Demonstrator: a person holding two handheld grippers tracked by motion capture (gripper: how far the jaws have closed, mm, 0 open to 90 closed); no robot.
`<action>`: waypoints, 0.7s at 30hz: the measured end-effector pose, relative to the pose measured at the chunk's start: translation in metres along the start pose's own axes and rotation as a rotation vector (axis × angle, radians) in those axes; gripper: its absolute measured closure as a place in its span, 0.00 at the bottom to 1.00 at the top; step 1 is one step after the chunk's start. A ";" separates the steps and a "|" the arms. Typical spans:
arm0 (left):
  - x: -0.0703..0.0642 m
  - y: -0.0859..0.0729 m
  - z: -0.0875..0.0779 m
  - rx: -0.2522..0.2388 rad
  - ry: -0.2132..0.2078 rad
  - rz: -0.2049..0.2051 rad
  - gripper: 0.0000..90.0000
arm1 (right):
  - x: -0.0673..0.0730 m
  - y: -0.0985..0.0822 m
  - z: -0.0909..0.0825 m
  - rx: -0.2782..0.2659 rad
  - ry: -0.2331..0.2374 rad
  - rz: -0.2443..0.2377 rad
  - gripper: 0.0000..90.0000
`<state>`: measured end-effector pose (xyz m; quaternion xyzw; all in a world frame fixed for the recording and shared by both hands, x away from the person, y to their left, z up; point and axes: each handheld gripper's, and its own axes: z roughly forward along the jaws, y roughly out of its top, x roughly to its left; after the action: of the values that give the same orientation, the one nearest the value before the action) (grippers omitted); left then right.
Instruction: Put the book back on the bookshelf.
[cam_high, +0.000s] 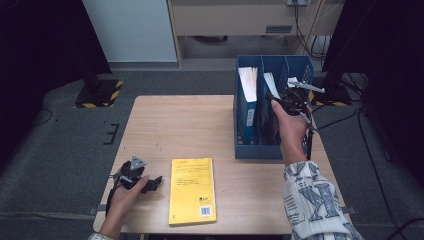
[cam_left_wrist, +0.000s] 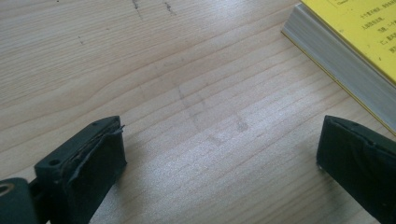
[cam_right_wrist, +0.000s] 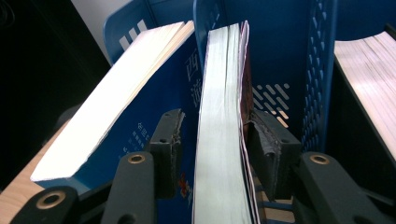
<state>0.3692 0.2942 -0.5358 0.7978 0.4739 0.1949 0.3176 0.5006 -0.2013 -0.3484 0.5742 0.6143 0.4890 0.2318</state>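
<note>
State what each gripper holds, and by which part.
Left gripper: nothing, jaws wide over bare table. Right gripper: jaws straddle a book's top edge in the file box; no visible grip.

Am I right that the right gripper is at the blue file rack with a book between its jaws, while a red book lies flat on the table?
Nearly. The book lying flat on the table is yellow, not red; the high view shows it. The rest holds: the right gripper is at the blue file rack with a book between its jaws.

A pale wooden worktop (cam_high: 185, 125) carries a yellow book (cam_high: 192, 190) lying flat near its front edge and a blue file rack (cam_high: 247, 145) standing at its right.
</note>
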 end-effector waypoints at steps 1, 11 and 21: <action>0.000 0.000 0.000 0.000 0.000 0.000 0.00 | 0.000 0.001 0.001 0.008 -0.001 -0.003 0.63; 0.000 0.000 0.000 0.000 -0.001 0.001 0.00 | 0.001 0.007 0.005 0.047 -0.015 -0.023 0.71; 0.000 0.000 0.000 -0.001 -0.004 0.002 0.00 | 0.005 0.006 0.011 0.070 -0.036 -0.042 0.73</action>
<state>0.3695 0.2936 -0.5358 0.7986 0.4723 0.1940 0.3186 0.5111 -0.1938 -0.3467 0.5777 0.6389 0.4515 0.2329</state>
